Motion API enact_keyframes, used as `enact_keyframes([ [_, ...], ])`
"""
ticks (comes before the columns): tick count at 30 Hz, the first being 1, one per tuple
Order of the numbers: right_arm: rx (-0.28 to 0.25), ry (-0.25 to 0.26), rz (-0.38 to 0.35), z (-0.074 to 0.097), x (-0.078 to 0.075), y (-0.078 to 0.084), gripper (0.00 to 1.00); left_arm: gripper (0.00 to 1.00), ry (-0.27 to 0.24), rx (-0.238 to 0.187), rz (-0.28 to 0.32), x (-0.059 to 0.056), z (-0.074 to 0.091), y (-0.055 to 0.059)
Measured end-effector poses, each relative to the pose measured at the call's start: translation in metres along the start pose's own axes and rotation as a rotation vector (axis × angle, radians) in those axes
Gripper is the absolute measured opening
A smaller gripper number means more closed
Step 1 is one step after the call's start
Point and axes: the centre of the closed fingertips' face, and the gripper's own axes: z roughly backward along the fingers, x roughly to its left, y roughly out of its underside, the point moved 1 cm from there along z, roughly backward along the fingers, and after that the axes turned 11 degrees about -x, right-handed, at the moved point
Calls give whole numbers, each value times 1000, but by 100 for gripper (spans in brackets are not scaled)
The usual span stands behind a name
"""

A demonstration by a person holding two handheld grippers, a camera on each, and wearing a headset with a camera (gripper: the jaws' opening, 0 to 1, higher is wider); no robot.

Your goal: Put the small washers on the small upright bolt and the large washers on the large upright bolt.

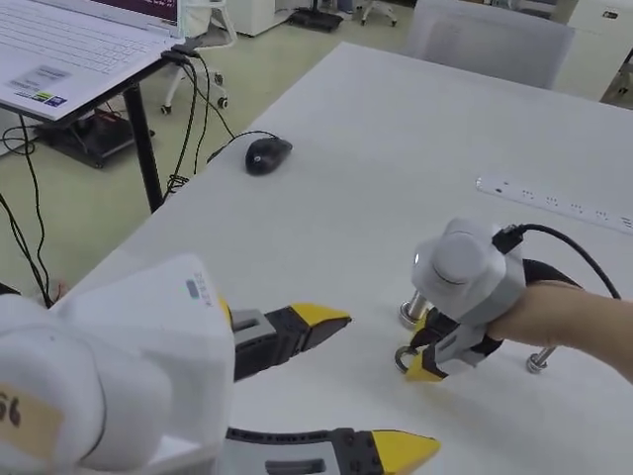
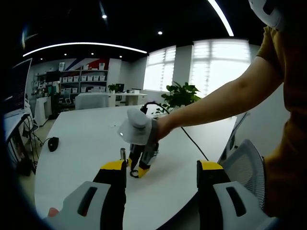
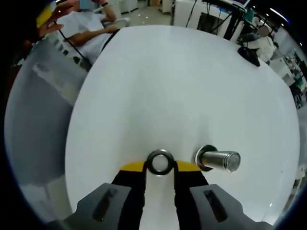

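The right gripper (image 1: pixel 425 364), held nose-down in a hand reaching in from the right, pinches a silver metal ring washer (image 3: pixel 159 152) between its yellow-tipped jaws. The ring lies flat, with its hole open towards the gripper's camera. In the right gripper view, the thick silver upright bolt (image 3: pixel 218 160) stands just beside the ring on its right, apart from it, with its long axis pointing up at the lens. In the head view the ring sits low, close to the white tabletop (image 1: pixel 396 178) and below the bolt's top. The move probably calls for a lift, a short sideways shift until the hole is over the shaft, then a straight descent. The thin silver upright bolt (image 1: pixel 539 362) stands beyond the hand, farther off. The left gripper (image 2: pixel 162 167) hangs back with its jaws spread wide and empty, so the right one is nearer.
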Motion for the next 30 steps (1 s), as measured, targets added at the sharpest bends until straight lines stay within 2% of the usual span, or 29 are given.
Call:
enact_keyframes([
  [5, -9, 3, -7, 5, 0, 1, 22, 58, 1, -6, 1, 1, -1, -1],
  [7, -21, 13, -15, 9, -3, 0, 22, 58, 3, -3, -1, 1, -2, -1],
  [16, -17, 43, -14, 34, -9, 4, 22, 58, 25, -2, -5, -3, -8, -1],
  [22, -20, 73, -6, 53, -18, -1, 22, 58, 40, -1, -9, -5, -12, -1],
  [30, -13, 96, 14, 67, -25, -10, 22, 58, 54, -3, -9, -9, -12, -2],
])
